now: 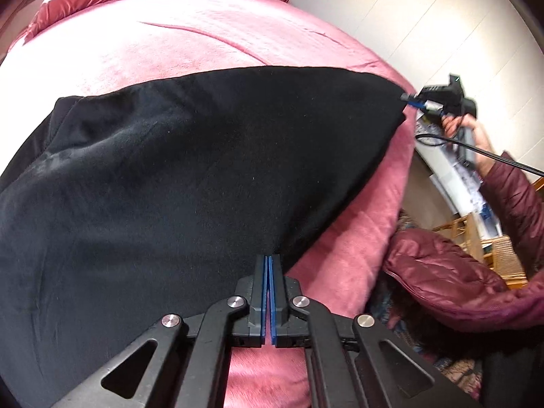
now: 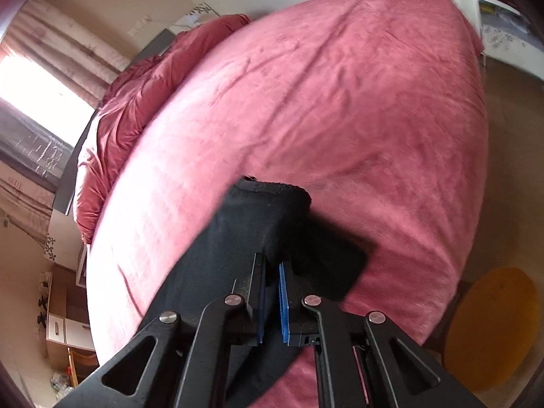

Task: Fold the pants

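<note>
Black pants (image 1: 190,170) lie spread across a pink bed (image 1: 204,40). My left gripper (image 1: 269,259) is shut on the near edge of the pants, blue pads pressed together. In the left wrist view my right gripper (image 1: 408,98) shows at the pants' far right corner, pinching it, held by a hand. In the right wrist view my right gripper (image 2: 272,265) is shut on a bunched corner of the black pants (image 2: 265,214), lifted above the bed (image 2: 340,102).
A crumpled pink duvet (image 2: 129,102) lies at the bed's head. A person in a maroon puffer jacket (image 1: 476,265) stands beside the bed's right edge. A round wooden stool (image 2: 493,326) stands on the floor. A window with curtains (image 2: 37,95) is at the left.
</note>
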`<state>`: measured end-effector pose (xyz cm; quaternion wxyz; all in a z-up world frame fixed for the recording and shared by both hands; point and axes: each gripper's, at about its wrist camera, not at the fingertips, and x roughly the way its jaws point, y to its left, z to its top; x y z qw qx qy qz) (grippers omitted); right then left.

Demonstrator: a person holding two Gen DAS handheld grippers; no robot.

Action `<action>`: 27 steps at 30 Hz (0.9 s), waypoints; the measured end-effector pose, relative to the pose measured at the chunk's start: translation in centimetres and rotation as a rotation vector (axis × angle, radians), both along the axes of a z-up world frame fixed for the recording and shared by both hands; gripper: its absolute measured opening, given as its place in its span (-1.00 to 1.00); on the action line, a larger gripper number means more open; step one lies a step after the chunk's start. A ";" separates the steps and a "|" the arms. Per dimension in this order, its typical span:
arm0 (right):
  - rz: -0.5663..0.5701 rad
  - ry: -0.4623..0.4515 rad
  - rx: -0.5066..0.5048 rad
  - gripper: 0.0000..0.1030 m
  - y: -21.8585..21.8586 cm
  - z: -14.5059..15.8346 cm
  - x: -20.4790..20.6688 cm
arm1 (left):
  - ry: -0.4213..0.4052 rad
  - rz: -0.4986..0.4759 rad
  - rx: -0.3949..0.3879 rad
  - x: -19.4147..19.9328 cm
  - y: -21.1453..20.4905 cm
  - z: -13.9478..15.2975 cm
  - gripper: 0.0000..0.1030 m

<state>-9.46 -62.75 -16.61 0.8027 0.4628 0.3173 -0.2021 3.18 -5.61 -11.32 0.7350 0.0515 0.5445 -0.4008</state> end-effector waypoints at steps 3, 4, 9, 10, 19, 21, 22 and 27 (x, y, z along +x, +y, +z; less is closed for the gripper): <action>-0.016 0.049 0.039 -0.87 -0.2 -2.2 -0.3 | 0.019 -0.004 0.002 0.0 0.1 -0.2 -0.99; -0.026 0.049 0.054 -0.86 -0.3 -2.6 -0.4 | 0.022 0.001 0.010 0.1 0.1 -0.5 -0.99; -0.060 0.013 0.081 -0.60 0.0 -2.4 -2.3 | 0.049 0.022 0.002 0.5 -0.2 -1.3 -0.99; -0.063 0.010 0.085 -0.33 0.3 -2.3 -2.9 | 0.051 0.034 -0.005 0.5 0.0 -1.3 -0.99; -0.044 -0.046 0.170 -0.14 1.6 -3.6 -3.5 | 0.061 0.136 -0.058 0.8 2.5 -1.0 -0.93; -0.037 -0.040 0.174 -0.12 1.7 -3.7 -2.4 | 0.051 0.145 -0.062 0.5 2.5 -0.8 -0.90; -0.037 -0.030 0.176 -0.09 1.7 -3.7 -1.9 | 0.043 0.150 -0.064 0.5 2.5 -0.7 -0.87; 0.000 -0.015 0.048 -0.73 2.5 -1.1 -0.2 | 0.029 0.196 -0.077 0.5 3.6 -0.1 -0.84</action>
